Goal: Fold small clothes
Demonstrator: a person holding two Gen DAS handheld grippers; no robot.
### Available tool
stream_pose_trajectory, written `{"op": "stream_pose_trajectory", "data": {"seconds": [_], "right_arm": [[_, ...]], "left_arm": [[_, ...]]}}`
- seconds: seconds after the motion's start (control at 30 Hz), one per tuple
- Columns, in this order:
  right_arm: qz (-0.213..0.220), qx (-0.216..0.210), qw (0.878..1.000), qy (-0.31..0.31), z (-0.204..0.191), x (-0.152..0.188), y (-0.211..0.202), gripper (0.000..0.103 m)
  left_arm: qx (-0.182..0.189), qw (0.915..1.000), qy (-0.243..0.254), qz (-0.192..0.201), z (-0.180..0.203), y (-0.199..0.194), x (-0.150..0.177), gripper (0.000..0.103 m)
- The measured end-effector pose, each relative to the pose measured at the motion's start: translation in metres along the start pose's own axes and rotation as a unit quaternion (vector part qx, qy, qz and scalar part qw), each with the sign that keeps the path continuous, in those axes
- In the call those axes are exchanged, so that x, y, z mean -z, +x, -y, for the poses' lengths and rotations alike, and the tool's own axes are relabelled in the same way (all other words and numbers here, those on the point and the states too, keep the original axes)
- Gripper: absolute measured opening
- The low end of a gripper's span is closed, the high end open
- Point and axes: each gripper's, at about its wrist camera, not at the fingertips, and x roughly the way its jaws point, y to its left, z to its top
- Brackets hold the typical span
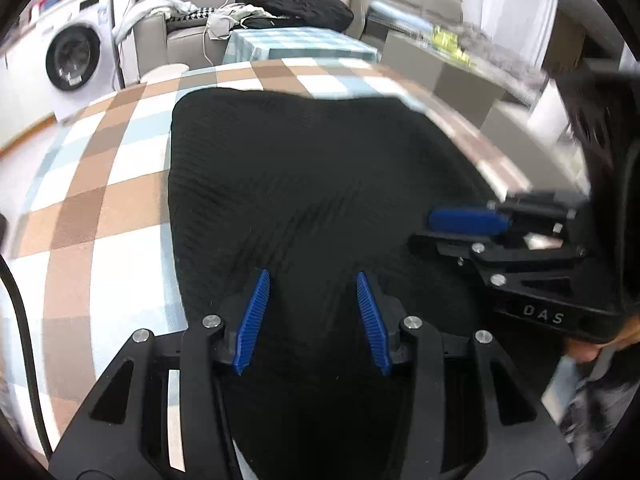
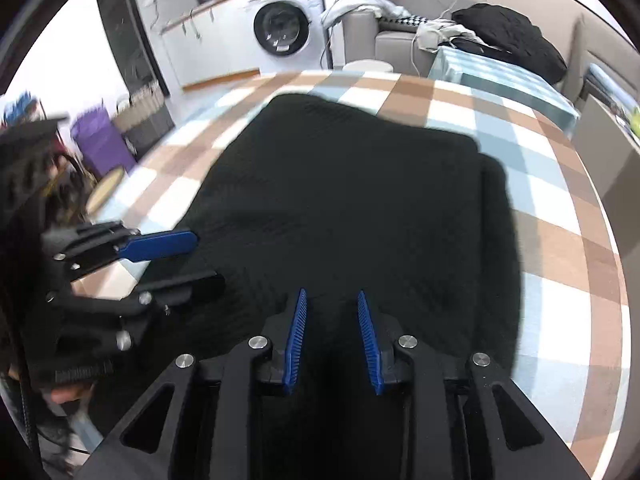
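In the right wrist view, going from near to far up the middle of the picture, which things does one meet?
Right gripper → black garment → checked tablecloth → white round stool → grey sofa.

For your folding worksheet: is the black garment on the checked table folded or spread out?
Folded, it seems: the black garment lies as a compact block, a second layer edge showing along its right side. Both hand-held grippers hover open above it.
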Motion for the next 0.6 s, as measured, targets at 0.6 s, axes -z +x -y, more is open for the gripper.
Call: {"op": "stream_pose_trajectory", "data": {"seconds": [0.6], "right_arm": [[0.011, 0.003, 1.0, -0.025, -0.022, 0.04, -0.019, 0.029]], "left_arm": [[0.038, 0.9993, 0.0, -0.001, 0.017, -0.028, 0.046, 0.045]]}}
